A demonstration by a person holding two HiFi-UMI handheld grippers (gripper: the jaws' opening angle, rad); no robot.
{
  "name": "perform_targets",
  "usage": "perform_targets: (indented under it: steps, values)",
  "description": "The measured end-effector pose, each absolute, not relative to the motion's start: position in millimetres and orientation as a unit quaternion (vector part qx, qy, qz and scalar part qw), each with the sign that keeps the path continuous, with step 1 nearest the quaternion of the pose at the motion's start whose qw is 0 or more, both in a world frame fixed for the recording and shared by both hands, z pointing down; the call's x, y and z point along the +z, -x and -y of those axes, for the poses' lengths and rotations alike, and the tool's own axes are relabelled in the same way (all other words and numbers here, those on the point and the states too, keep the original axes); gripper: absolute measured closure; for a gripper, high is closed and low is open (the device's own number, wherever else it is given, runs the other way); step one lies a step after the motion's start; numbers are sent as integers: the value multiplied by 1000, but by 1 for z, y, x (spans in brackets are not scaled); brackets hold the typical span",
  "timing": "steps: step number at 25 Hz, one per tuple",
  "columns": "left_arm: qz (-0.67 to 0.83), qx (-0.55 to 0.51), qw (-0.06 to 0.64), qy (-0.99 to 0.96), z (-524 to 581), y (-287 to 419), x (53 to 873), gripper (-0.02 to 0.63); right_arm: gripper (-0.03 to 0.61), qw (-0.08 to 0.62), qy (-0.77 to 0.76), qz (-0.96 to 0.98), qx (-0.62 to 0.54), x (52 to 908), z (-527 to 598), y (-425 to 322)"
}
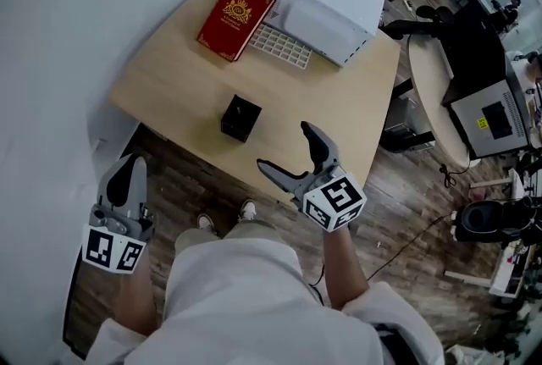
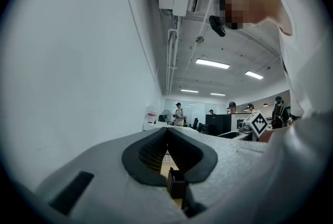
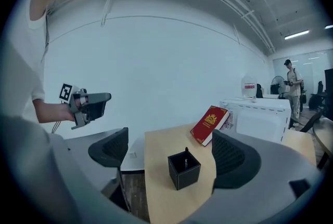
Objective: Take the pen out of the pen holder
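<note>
Fingers (image 3: pixel 231 158): right gripper (image 1: pixel 284 145) wide apart, left gripper (image 1: pixel 129 167) closed, both empty; pen holder (image 1: pixel 240 118) ahead, red book (image 1: pixel 236 18) beyond.

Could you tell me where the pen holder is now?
The pen holder stands near the table's front edge in the head view, left of the open right tool, the red book beyond it.

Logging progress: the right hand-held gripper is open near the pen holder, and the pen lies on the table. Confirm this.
Wrong on the pen: it stands inside the pen holder, as the right gripper view shows. The right hand-held gripper is open near it.
</note>
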State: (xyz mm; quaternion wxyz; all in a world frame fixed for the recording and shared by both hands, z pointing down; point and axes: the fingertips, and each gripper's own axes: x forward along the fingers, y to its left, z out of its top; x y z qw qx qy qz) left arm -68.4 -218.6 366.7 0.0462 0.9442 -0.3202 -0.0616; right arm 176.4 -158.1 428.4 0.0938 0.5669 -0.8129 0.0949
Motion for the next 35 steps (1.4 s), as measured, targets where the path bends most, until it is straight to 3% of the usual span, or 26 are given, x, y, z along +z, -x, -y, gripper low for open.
perform_targets:
  steps: [7, 22, 28, 35]
  values:
    - [355, -38, 68, -932, 217, 72, 390, 598, 100, 147, -538, 822, 117, 490, 205, -186]
    - [401, -3, 93, -912, 204, 76, 414, 598, 280, 298, -446, 841, 74, 579, 298, -176]
    - [433, 3, 98, -896, 198, 91, 416, 598, 319, 362, -405, 838, 47, 596, 318, -166]
    - [452, 3, 101, -886, 196, 98, 417, 598, 353, 385, -395, 832, 55, 606, 327, -165]
